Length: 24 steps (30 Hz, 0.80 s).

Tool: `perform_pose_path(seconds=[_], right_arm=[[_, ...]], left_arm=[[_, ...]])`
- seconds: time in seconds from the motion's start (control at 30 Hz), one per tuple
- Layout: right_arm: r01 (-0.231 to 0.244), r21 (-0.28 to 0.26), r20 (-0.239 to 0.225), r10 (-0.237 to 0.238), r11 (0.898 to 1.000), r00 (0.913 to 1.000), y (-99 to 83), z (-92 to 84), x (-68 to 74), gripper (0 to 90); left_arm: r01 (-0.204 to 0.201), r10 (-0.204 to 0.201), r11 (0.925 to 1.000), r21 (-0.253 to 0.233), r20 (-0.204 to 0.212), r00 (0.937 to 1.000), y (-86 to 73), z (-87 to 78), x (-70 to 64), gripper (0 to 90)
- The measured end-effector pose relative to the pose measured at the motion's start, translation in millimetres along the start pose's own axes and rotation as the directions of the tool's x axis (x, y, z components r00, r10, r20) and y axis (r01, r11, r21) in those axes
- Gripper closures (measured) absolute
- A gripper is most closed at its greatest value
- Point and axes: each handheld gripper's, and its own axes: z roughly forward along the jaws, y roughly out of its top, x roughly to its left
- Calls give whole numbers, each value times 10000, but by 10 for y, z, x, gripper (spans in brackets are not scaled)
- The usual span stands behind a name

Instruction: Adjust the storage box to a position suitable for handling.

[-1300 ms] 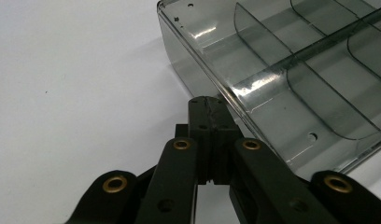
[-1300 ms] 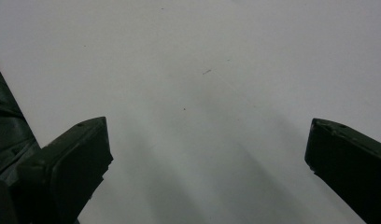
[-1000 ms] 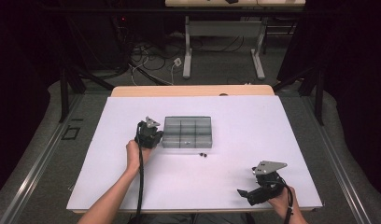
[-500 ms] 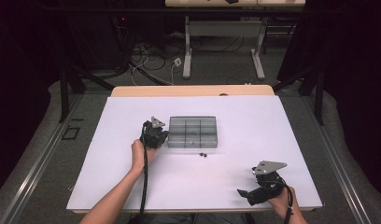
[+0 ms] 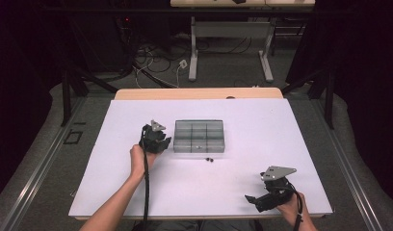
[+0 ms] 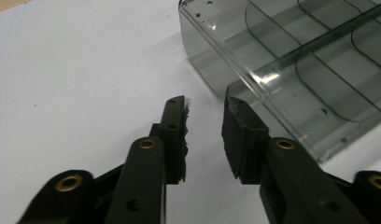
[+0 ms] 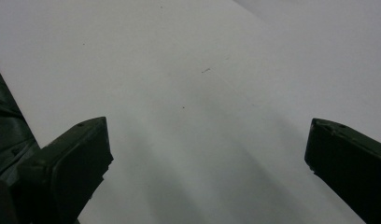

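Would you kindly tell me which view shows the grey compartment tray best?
The high view shows the whole compartment tray, all its compartments, on the white table. The left gripper view gives a close look at one corner and some dividers. The right gripper view faces bare table.

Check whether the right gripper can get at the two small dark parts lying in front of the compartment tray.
Probably yes: the right gripper is open, and bare white table lies between it and the small dark parts beside the compartment tray.

a dim room: grey floor [image 5: 50,159], tangled cables [image 5: 151,62], a white-legged table frame [image 5: 228,53] behind.
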Motion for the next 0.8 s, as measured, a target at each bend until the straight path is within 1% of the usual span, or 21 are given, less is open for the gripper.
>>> perform_pose_path(seconds=[0.03,0.07,0.1,0.17,0.2,0.23,0.27,0.3,0.33,0.37,0.43,0.47,0.5,0.53,0.6,0.63,0.67,0.7,0.73,0.77,0.8], right_arm=[[9,1,3,-9,10000,10000,1,2,1,0],[9,1,3,-9,10000,10000,1,2,1,0],[92,-28,34,-92,10000,10000,4,3,0,0],[78,-32,29,-78,10000,10000,4,3,3,0],[44,-18,56,-44,10000,10000,4,0,6,0],[48,-27,45,-48,10000,10000,4,0,2,0],[48,-27,45,-48,10000,10000,4,0,2,0],[-21,-26,50,21,10000,10000,3,1,3,0],[-21,-26,50,21,10000,10000,3,1,3,0],[45,-47,57,-45,10000,10000,3,4,-3,0],[-50,-7,16,50,10000,10000,0,5,-2,0],[-57,4,-36,57,10000,10000,1,12,-1,0],[-57,4,-36,57,10000,10000,1,12,-1,0],[-37,-19,-5,37,10000,10000,4,13,4,0],[-26,-16,5,26,10000,10000,6,16,7,0],[51,-89,-31,-51,9999,10000,10,37,6,0],[51,-89,-31,-51,9999,10000,10,37,6,0],[29,-59,0,-29,10000,10000,13,38,11,0],[-15,20,-53,15,10000,10000,18,40,16,0],[52,56,-96,-52,10000,9999,23,43,13,0],[13,57,-54,-13,10000,10000,26,51,21,0]], left_arm=[[-46,51,9998,217,-236,9997,-28,-58,9,548],[-46,51,9998,217,-236,9997,-28,-58,9,496],[15,-3,9988,480,-237,9997,-64,-117,23,455],[60,-49,9987,514,-217,9998,-84,-145,33,404],[42,-32,9980,624,-159,9999,-107,-180,49,404],[49,-38,9982,595,-185,9998,-143,-235,56,348],[49,-38,9982,595,-185,9998,-143,-235,56,328],[37,-26,9981,611,-184,9998,-166,-270,53,297],[55,-44,9983,583,-200,9998,-181,-287,47,297],[-12,23,9981,609,-183,9998,-201,-323,41,273],[-14,17,9985,545,-62,10000,-236,-373,22,224],[-161,168,9983,560,-122,9998,-263,-414,2,177],[-161,168,9983,560,-122,9998,-263,-414,2,162],[-212,217,9983,538,-81,9997,-298,-459,-19,157],[-268,270,9986,460,-46,9996,-317,-483,-23,149],[-317,318,9987,410,-15,9995,-341,-523,-24,129],[-317,318,9987,410,-15,9995,-341,-523,-24,120],[-318,314,9990,308,145,9994,-364,-546,-23,120],[-298,292,9989,361,188,9994,-376,-566,-26,112],[-330,323,9988,353,191,9993,-399,-592,-32,101],[-378,368,9984,414,245,9990,-411,-610,-34,88]])
